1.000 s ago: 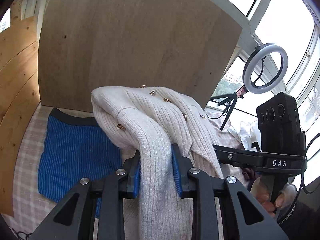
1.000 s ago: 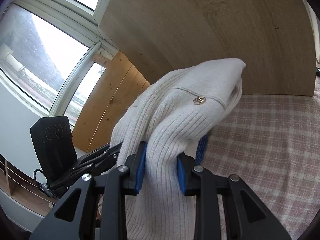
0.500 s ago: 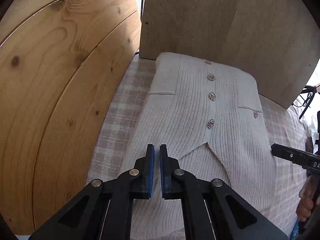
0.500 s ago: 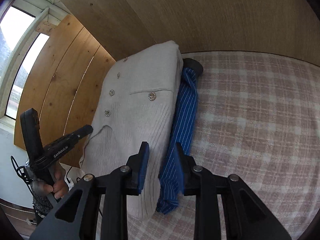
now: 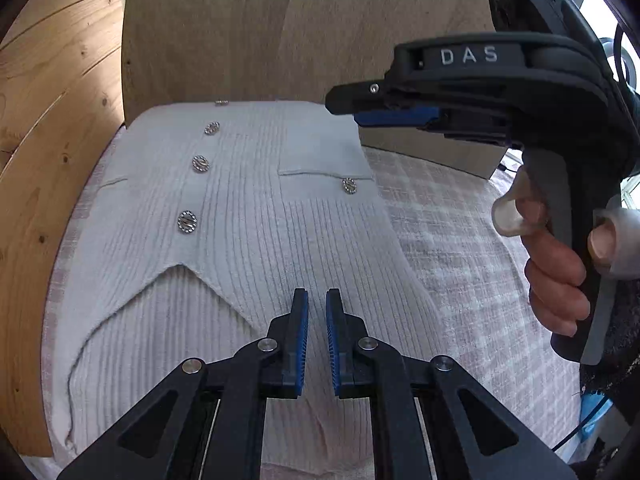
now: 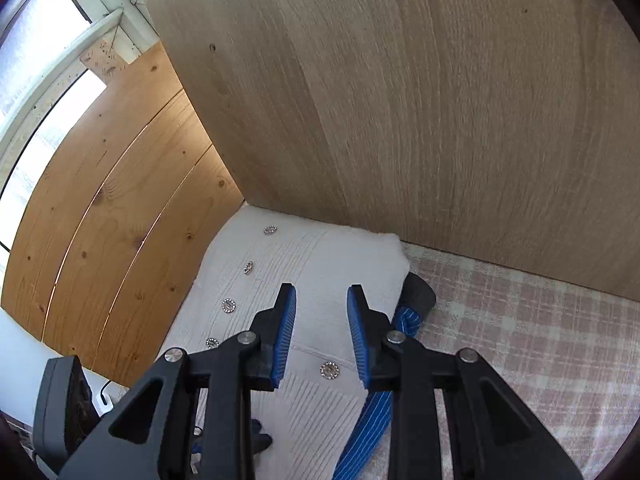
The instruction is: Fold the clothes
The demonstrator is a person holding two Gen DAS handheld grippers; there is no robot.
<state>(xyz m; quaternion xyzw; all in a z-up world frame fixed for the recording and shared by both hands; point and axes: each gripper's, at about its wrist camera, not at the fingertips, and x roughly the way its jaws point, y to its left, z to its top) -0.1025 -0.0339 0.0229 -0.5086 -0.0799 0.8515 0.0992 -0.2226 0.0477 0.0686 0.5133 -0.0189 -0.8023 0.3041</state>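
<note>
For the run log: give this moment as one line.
cardigan: folded, on blue garment | left gripper: empty | right gripper: open, empty

Ahead of the fingers stands a pale oak-grain panel [image 6: 440,100]. To their left, meeting it in a corner, runs a wall of knotty orange pine boards [image 6: 112,208]. Further left, a white-framed window [image 6: 44,52] lets in bright daylight. Below lies a pink-and-white checked cloth [image 6: 532,328].
</note>
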